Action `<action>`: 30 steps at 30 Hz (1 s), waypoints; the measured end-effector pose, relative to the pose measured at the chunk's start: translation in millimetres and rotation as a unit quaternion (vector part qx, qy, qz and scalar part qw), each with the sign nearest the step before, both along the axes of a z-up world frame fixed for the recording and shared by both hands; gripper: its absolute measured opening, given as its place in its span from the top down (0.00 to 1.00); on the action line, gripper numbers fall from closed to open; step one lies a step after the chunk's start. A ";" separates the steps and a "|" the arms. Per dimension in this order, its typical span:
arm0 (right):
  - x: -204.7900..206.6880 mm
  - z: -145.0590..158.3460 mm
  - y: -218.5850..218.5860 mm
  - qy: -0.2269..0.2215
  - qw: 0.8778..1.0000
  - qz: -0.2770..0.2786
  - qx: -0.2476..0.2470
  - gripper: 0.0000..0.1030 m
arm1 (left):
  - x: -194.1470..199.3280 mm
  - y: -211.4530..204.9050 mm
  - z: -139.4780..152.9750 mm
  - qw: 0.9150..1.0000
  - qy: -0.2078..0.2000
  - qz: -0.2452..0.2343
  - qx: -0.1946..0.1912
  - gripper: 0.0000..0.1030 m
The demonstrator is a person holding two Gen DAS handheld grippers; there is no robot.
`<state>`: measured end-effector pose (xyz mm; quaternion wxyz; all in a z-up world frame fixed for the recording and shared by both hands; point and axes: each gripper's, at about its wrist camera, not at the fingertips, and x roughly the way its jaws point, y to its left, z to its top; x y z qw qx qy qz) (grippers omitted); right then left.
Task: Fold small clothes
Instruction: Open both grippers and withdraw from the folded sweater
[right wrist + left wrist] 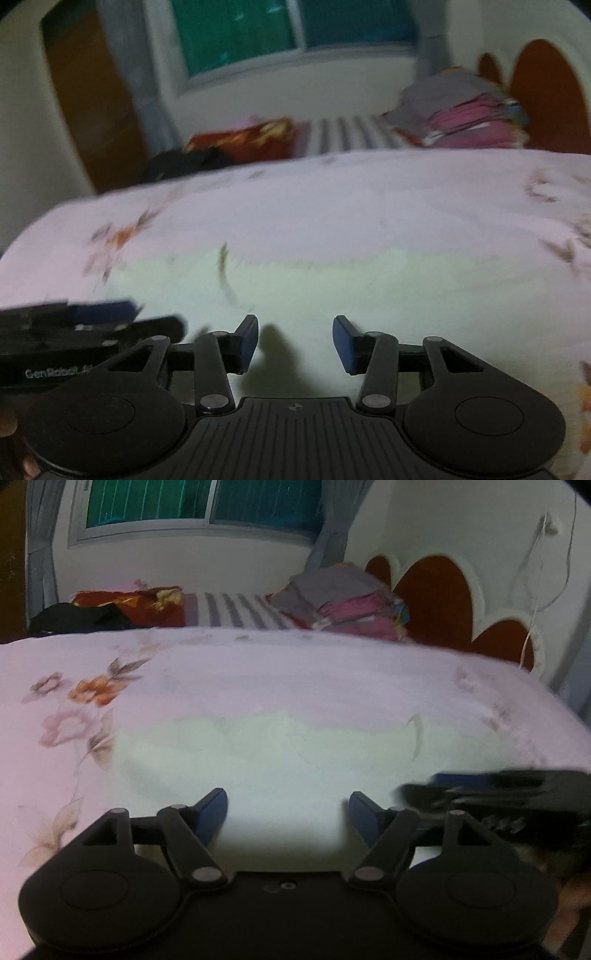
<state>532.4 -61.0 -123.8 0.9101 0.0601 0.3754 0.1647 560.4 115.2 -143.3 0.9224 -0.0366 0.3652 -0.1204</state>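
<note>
A pale, whitish-green small garment lies flat on the pink flowered bedsheet; the right wrist view shows the same garment. Over its near edge my left gripper stands open, nothing between its blue pads. My right gripper is open too, above the garment's near part, with its shadow on the cloth and nothing in its jaws. Each gripper shows blurred in the other's view: the right gripper at the right edge, the left gripper at the left edge.
A stack of folded clothes in grey and pink sits at the far right of the bed by the red headboard. A red patterned bundle and dark cloth lie at the far left. Behind is a window.
</note>
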 end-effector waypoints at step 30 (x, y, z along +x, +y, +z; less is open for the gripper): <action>-69.7 1.0 -122.6 0.005 0.992 -0.127 -0.026 0.85 | -81.7 7.9 16.9 0.999 -0.014 0.021 0.033 0.40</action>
